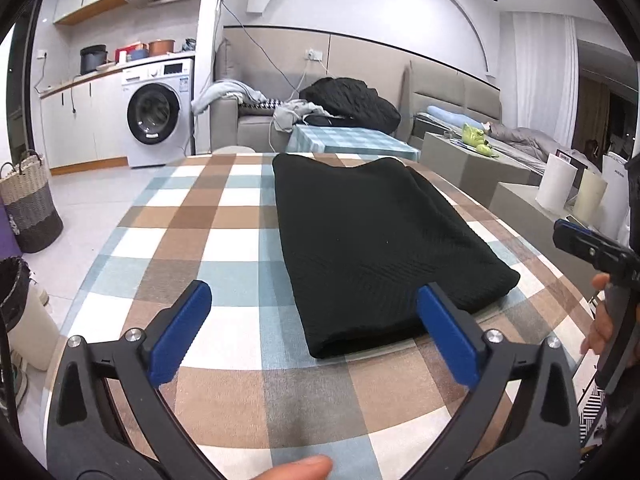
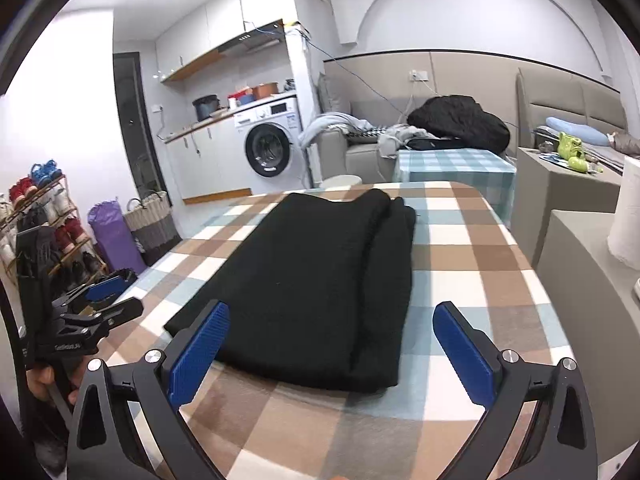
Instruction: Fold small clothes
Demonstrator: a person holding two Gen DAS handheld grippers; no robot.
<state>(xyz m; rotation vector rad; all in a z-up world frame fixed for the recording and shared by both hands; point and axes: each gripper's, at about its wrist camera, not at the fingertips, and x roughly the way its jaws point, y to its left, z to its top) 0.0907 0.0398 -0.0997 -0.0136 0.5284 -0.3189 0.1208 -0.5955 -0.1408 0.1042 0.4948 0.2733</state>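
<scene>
A black knitted garment [image 1: 372, 240] lies folded into a long rectangle on the checked tablecloth [image 1: 208, 216]; it also shows in the right wrist view [image 2: 320, 280]. My left gripper [image 1: 316, 312] hangs open just short of the garment's near end, blue pads wide apart, nothing between them. My right gripper [image 2: 332, 328] is open too, a little back from the near folded edge, and holds nothing. At the right edge of the left wrist view, the right gripper [image 1: 576, 240] is held by a hand. The left gripper [image 2: 104, 296] appears at the left of the right wrist view.
Behind the table are a grey sofa [image 1: 256, 120] with a black coat and clothes, a washing machine [image 1: 158, 114], and a smaller blue-checked table [image 1: 352, 140]. A woven basket [image 1: 28, 204] stands on the floor at left. A shoe rack [image 2: 44, 232] and paper rolls [image 1: 558, 184] flank the table.
</scene>
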